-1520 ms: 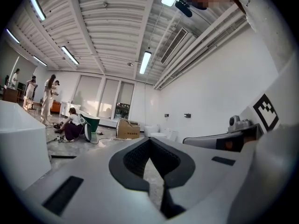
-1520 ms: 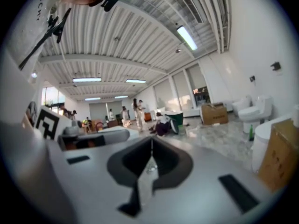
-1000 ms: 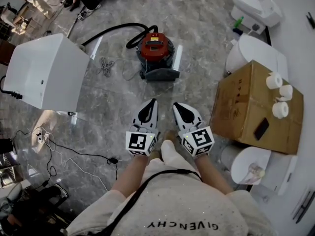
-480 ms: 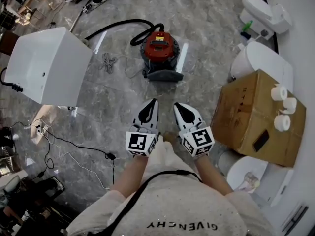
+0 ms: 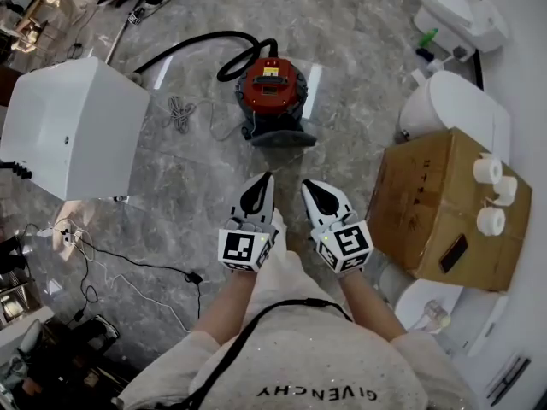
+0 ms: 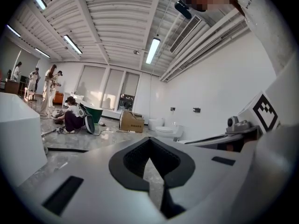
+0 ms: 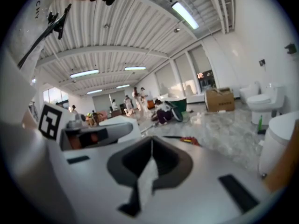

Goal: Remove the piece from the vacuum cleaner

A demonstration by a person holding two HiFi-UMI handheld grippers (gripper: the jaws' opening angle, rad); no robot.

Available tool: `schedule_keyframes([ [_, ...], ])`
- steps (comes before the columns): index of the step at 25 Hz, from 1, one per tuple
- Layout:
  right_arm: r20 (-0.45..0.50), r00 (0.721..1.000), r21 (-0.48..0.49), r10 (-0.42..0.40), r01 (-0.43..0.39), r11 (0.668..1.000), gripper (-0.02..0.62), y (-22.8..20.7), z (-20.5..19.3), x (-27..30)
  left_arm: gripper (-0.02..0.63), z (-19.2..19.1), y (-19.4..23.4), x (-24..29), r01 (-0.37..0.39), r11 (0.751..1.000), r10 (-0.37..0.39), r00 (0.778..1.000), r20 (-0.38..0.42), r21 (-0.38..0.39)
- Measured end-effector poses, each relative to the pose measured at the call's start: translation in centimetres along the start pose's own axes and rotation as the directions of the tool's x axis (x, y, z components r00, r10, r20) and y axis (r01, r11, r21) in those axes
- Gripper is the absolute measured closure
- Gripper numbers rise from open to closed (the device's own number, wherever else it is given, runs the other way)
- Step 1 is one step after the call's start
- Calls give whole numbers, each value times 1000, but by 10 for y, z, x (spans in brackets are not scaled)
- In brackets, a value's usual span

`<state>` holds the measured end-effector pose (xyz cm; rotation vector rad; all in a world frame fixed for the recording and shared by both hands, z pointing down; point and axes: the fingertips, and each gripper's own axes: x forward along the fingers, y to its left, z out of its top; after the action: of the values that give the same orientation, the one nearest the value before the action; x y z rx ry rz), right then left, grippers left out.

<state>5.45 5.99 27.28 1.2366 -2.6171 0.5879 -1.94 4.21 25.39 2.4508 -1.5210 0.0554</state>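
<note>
Standing back, we hold the white left gripper [image 5: 263, 182] and right gripper [image 5: 311, 186] closed, empty; the round red vacuum cleaner [image 5: 272, 88] sits on the grey marble floor [image 5: 359, 75], well ahead; its black hose [image 5: 205, 38] looks bendy, so we'd grip its stiff end.

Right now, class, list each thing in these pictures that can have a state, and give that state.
Left claw: shut, empty.
Right claw: shut, empty.
Vacuum cleaner: upright on the floor, untouched, ahead of both claws.
Hose: joined to the vacuum cleaner, trailing across the floor.
Cardboard box: closed, with three paper rolls on top.
</note>
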Motion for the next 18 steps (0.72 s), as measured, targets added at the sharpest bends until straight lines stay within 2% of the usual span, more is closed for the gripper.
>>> schedule_keyframes([
  [7,-20,1000,-18,-10,10,1000,581,-23,11,53,586,-1,39,39,9,1000,-10,1000,-22,-23],
  [18,-90,996,-20,-19,18,1000,582,-43,10,114,584,-19,76,91,82,995,-87,993,-78,-62],
])
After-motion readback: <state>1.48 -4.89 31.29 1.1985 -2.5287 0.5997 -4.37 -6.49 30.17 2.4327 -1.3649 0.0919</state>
